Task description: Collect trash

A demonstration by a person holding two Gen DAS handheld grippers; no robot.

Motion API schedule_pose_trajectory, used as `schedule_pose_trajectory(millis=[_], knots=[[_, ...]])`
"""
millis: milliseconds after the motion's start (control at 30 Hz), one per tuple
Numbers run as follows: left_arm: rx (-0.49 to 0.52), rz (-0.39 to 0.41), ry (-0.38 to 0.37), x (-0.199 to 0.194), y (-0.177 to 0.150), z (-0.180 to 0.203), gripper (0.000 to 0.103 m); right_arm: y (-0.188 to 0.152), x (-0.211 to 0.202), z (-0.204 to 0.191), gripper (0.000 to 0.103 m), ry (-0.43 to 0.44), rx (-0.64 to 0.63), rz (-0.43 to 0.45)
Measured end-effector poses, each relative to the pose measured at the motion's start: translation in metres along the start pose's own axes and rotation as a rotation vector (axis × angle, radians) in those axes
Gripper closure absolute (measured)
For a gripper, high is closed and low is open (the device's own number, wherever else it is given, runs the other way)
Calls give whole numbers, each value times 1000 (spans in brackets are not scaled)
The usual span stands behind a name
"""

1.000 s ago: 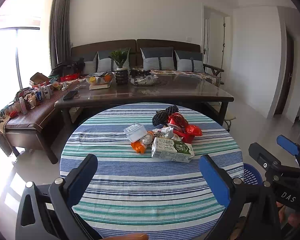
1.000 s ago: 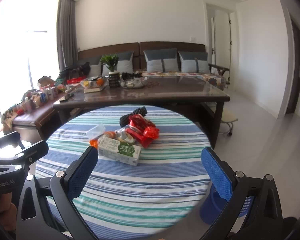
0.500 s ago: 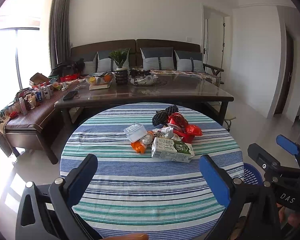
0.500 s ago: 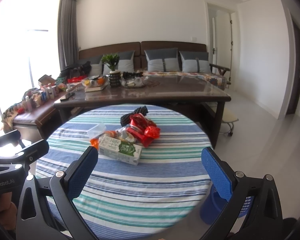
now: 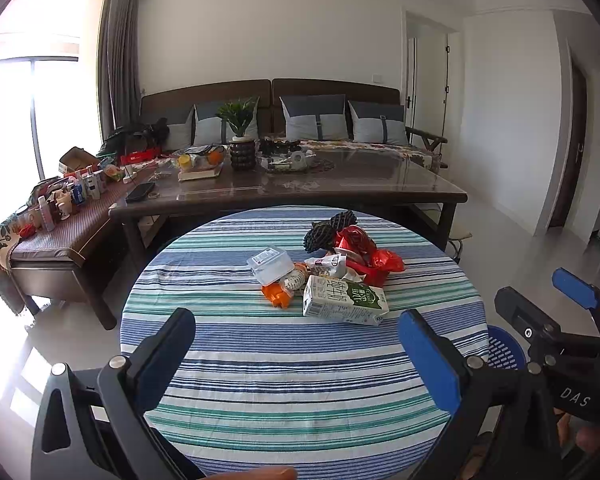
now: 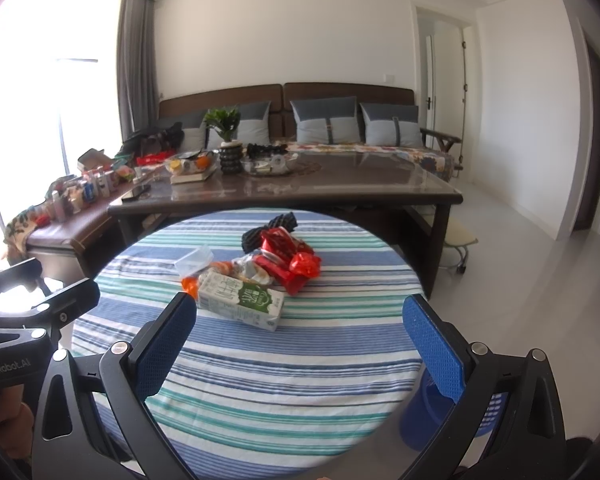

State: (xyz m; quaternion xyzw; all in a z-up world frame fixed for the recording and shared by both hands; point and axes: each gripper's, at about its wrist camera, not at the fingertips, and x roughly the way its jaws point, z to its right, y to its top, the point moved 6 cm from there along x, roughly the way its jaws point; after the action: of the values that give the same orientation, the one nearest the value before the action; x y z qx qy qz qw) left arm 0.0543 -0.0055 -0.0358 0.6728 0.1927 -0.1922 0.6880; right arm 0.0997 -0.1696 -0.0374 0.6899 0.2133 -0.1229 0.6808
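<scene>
Both claws stood wide and empty: the left gripper (image 5: pixel 296 354) and right gripper (image 6: pixel 300 346) hung at the lower frame over the striped table (image 5: pixel 300 392). The trash (image 5: pixel 324 276) lay heaped mid-frame, the carton (image 6: pixel 242 300) nearest. A blue bin (image 6: pixel 420 424) waited lower right. Nothing looked collected yet.

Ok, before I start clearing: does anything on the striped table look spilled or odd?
Nothing spilled. The milk carton lies on its side beside a heap of wrappers mid-table, which is the trash itself.
</scene>
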Motion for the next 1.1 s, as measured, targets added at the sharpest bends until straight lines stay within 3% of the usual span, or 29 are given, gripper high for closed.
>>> schedule_pose_trajectory(millis=[1100], knots=[[13, -5, 7, 6, -3, 1, 0, -5, 2, 1, 0, 15, -14, -7]])
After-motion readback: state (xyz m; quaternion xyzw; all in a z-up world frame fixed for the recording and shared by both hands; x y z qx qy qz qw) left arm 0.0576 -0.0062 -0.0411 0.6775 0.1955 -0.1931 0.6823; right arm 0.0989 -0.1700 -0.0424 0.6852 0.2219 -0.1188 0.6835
